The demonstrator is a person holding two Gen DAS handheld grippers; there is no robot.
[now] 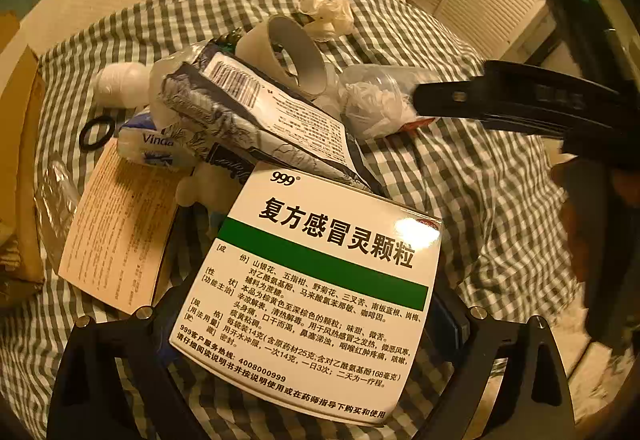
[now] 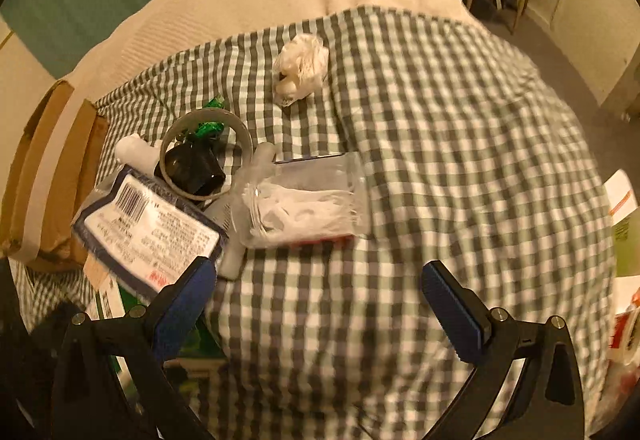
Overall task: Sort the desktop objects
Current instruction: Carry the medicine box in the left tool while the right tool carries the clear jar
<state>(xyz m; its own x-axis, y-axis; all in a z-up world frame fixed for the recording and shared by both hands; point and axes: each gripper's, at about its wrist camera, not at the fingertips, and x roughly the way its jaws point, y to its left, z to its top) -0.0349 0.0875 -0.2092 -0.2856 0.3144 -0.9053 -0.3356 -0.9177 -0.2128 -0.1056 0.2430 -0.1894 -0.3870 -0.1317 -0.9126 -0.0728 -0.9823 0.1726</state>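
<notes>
A white and green medicine box (image 1: 320, 280) fills the span between the fingers of my left gripper (image 1: 312, 292), which is shut on it; the box hides the fingertips. Behind it lie a crumpled pack with a barcode (image 1: 256, 112) (image 2: 148, 228), a grey tape roll (image 1: 296, 52) (image 2: 206, 156) and a clear bag of white items (image 1: 376, 100) (image 2: 304, 200). My right gripper (image 2: 316, 268) hangs open over bare checked cloth (image 2: 440, 160), nothing between its blue pads. In the left wrist view one of its black fingers (image 1: 500, 100) reaches the clear bag.
A crumpled tissue (image 2: 302, 68) lies further back. A Vinda tissue pack (image 1: 152, 144), a black ring (image 1: 96, 132), a white ball (image 1: 120, 84) and an orange leaflet (image 1: 116, 232) sit left. A cardboard box (image 2: 52, 168) borders the left edge; packets (image 2: 624, 232) lie at right.
</notes>
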